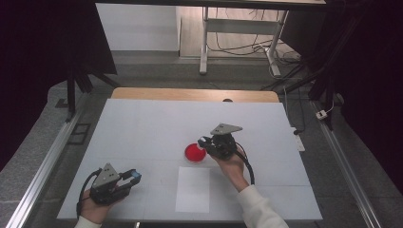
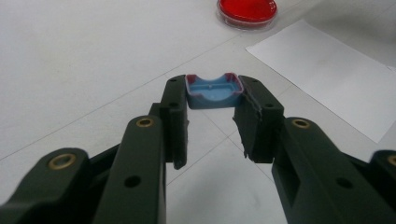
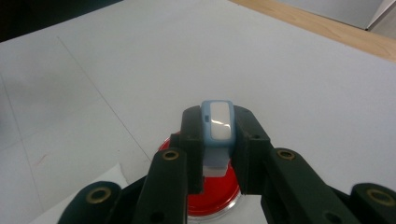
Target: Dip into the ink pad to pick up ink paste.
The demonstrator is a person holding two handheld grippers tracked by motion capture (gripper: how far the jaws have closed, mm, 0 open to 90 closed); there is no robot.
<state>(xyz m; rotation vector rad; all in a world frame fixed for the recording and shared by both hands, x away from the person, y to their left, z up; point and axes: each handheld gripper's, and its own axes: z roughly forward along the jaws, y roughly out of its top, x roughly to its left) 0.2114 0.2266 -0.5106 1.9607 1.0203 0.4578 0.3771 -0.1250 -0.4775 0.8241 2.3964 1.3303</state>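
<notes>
Two hand-held grippers: left gripper (image 1: 134, 177) pinching one small blue cap (image 2: 214, 91) by its sides at the jaw tips; right gripper (image 1: 205, 141) clamped on one pale blue-and-white capped piece (image 3: 218, 125), held just above one red round dish (image 1: 195, 153). One white paper sheet (image 1: 192, 189) between both grippers, just beside the dish, which lies well ahead of the left gripper. One white table (image 1: 142, 128) with wooden far edge, grey floor around, one metal frame (image 1: 237, 28) and loose cables well beyond the right gripper
</notes>
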